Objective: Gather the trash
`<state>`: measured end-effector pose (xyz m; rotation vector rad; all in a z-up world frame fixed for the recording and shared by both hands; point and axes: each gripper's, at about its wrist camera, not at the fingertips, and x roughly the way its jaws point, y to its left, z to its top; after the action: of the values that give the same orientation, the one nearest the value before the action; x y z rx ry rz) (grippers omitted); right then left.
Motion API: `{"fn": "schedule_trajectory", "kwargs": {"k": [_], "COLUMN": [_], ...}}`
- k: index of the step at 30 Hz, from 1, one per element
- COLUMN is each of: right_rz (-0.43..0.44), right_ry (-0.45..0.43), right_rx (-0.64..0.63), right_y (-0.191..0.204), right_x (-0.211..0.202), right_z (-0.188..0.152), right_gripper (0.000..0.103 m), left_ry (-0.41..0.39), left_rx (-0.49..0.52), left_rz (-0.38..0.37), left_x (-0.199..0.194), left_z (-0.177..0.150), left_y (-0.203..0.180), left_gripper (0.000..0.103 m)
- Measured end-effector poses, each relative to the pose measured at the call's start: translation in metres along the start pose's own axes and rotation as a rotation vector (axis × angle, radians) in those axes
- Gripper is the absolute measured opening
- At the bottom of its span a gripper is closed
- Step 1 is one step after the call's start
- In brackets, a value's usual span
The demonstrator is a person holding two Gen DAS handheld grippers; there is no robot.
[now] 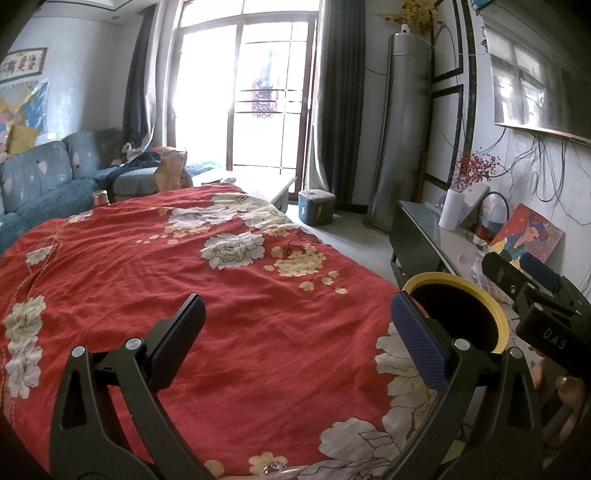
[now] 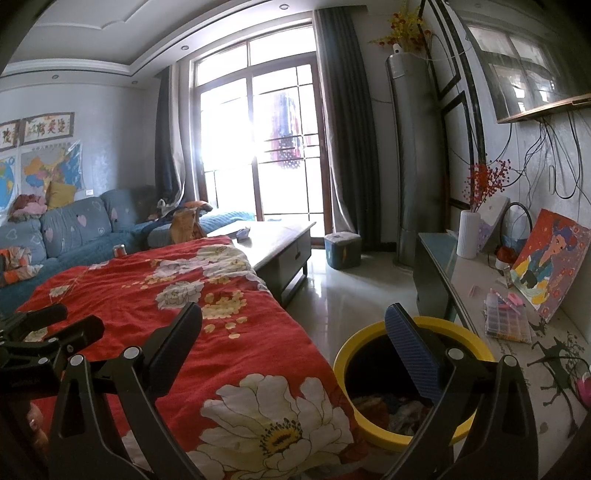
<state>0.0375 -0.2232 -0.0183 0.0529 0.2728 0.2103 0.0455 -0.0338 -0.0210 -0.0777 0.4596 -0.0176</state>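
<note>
Left gripper (image 1: 297,325) and right gripper (image 2: 293,332): jaws apart, nothing held. Bin (image 2: 369,343) beneath right jaws, contents possibly wrappers. Red cloth (image 1: 229,295) below left jaws.

home living room: sofa (image 2: 74,229), curtains (image 2: 347,122)

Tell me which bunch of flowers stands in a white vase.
The red berry-like bunch on the side cabinet stands in the white ribbed vase; the yellow bunch sits atop the tall grey unit.

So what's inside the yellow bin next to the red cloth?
In the yellow bin, the right wrist view shows a heap of crumpled, mixed-colour scraps at the bottom. The right gripper finger covers part; anything beneath the heap is hidden.
</note>
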Motion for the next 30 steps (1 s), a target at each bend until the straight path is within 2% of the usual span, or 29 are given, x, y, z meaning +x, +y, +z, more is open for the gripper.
{"fn": "schedule_trajectory", "kwargs": {"k": [10, 18, 22, 25, 28, 30], "right_rz": [0.0, 0.003, 0.043, 0.121, 0.256, 0.355], "right_ry": [0.0, -0.001, 0.006, 0.04, 0.084, 0.123], "right_rx": [0.0, -0.002, -0.018, -0.025, -0.069, -0.111], "right_y": [0.0, 0.0, 0.011, 0.034, 0.081, 0.12], "right_x": [0.0, 0.0, 0.001, 0.006, 0.013, 0.019], "right_z": [0.001, 0.001, 0.009, 0.021, 0.033, 0.038], "right_gripper": [0.097, 0.097, 0.097, 0.097, 0.097, 0.097], "left_ry": [0.003, 0.043, 0.044, 0.045, 0.073, 0.092], "left_rx": [0.001, -0.014, -0.041, -0.08, -0.174, -0.271], "left_rz": [0.003, 0.006, 0.033, 0.075, 0.177, 0.288], "left_x": [0.0, 0.009, 0.007, -0.002, -0.014, -0.027], "left_z": [0.0, -0.003, 0.002, 0.009, 0.016, 0.018], "left_y": [0.0, 0.007, 0.017, 0.043, 0.103, 0.161], "left_gripper": [0.092, 0.092, 0.092, 0.092, 0.092, 0.092]}}
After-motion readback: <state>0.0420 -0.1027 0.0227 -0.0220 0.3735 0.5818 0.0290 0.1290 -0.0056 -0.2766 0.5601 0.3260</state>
